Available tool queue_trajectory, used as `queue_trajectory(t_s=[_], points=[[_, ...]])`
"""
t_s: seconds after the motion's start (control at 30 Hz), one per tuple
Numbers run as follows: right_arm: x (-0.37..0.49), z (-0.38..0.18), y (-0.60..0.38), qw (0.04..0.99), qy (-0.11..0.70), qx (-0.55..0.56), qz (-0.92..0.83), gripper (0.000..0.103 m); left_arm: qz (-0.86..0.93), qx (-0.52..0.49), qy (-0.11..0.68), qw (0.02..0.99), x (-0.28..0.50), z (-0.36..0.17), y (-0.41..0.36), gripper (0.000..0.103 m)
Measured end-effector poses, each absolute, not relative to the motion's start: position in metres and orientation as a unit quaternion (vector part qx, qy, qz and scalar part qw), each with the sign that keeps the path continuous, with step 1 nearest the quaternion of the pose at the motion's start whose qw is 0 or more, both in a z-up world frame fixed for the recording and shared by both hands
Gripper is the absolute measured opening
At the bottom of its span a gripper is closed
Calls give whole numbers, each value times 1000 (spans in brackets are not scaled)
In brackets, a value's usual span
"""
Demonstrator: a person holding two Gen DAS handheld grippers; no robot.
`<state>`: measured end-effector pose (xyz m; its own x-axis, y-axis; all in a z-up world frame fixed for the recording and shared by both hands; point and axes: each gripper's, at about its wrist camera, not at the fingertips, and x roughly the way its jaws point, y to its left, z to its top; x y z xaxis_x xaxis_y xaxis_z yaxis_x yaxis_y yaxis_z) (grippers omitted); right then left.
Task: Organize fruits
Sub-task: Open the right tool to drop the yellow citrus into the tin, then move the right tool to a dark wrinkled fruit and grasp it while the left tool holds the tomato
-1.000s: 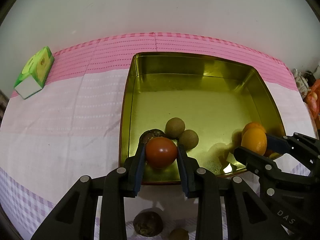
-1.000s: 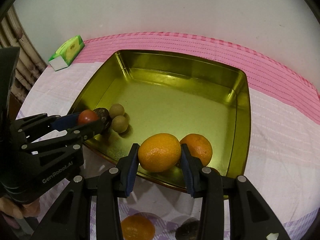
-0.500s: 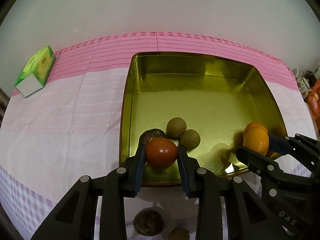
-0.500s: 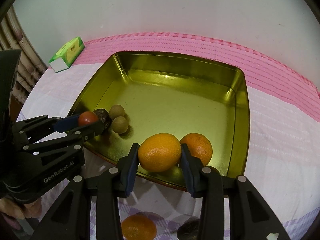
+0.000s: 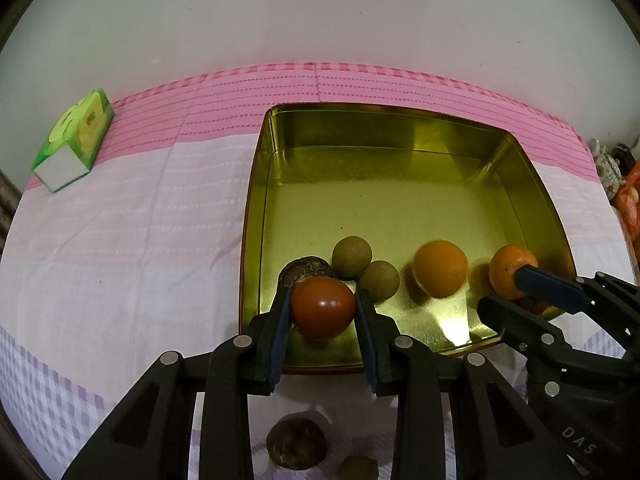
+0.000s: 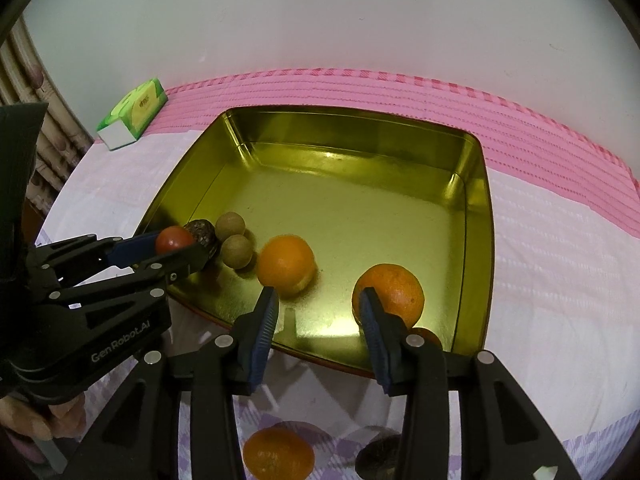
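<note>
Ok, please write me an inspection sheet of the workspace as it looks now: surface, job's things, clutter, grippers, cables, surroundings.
Surface: pink and white tablecloth, lying flat.
Job's things: gold tin tray holds two oranges, two small tan round fruits and a dark wrinkled fruit. Outside the tray, on the cloth near the cameras: another orange, a dark fruit, a small tan fruit.
Clutter: green tissue box at the far left edge.
Grippers: left gripper is shut on a red tomato over the tray's near edge; right gripper is open, empty.
Cables: nothing seen.
Surroundings: plain white wall; curtain at left.
</note>
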<state>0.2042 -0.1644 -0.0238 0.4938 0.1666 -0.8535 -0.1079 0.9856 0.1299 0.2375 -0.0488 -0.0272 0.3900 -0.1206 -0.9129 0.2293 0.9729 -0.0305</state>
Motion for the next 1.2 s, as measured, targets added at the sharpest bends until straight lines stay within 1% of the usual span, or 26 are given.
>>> queue_trajectory(t_s=[0.33, 0.73, 0.87, 1.2], points=[[190, -11, -166, 869, 489, 22, 69, 40, -105, 58, 525, 843, 217, -3, -45, 33], [141, 11, -172, 879, 470, 39, 65, 40, -91, 40, 515, 851, 170, 28, -19, 33], [122, 9, -176, 879, 472, 39, 60, 40, -79, 39, 518, 851, 156, 25, -7, 33], [83, -7, -187, 872, 484, 49, 47, 40, -75, 43, 542, 836, 115, -2, 12, 33]])
